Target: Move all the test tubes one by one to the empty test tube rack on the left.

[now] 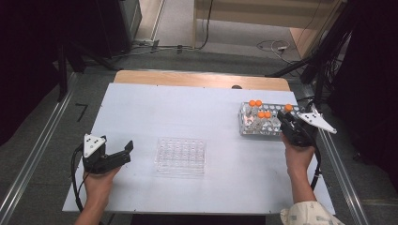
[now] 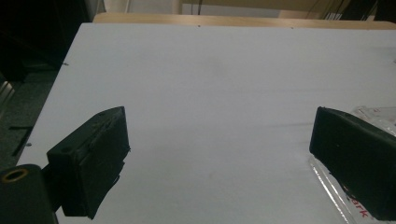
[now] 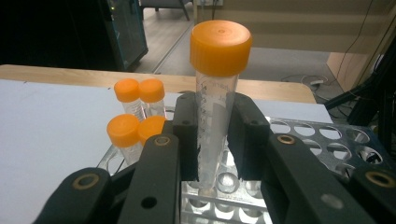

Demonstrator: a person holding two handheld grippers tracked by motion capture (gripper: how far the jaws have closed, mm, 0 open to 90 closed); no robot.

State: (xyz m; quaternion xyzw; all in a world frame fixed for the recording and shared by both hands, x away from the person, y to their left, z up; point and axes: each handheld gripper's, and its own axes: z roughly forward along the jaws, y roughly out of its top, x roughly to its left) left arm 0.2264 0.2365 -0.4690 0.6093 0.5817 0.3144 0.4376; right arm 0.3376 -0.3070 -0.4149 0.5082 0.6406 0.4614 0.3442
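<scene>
Gripping a capped tube (image 3: 217, 98) between its two black jaws, the right gripper (image 3: 215, 140) holds it upright above the clear rack (image 3: 322, 140) at the right side of the table (image 1: 141, 117). The jaws press on the tube's clear body well below the orange cap (image 3: 220, 46), which leaves the cap free and keeps the tube vertical, so that its tip can pass straight through a hole. The tip stands at or just above the rack's upper plate; whether it has cleared the hole cannot be told. In the high view the right gripper (image 1: 292, 126) sits at the rack's (image 1: 263, 125) near right corner, with the hand (image 1: 298, 159) behind it.

Four more orange-capped tubes (image 3: 137, 109) stand in a cluster at the rack's far left, apart from the held one, so the jaws have room on both sides without touching a neighbour.

An empty clear tray (image 1: 180, 155) with many small wells lies flat near the middle of the table, well apart from the rack. It is judged the likely place for the tube, since it lies between the two hands.

The left gripper (image 1: 119, 153) rests low at the table's left side, pointing toward the tray. Its jaws stand wide apart with nothing between them, and the tray's edge (image 2: 341, 196) lies just beside the right-hand jaw. It is judged to be waiting, perhaps to steady the tray.
</scene>
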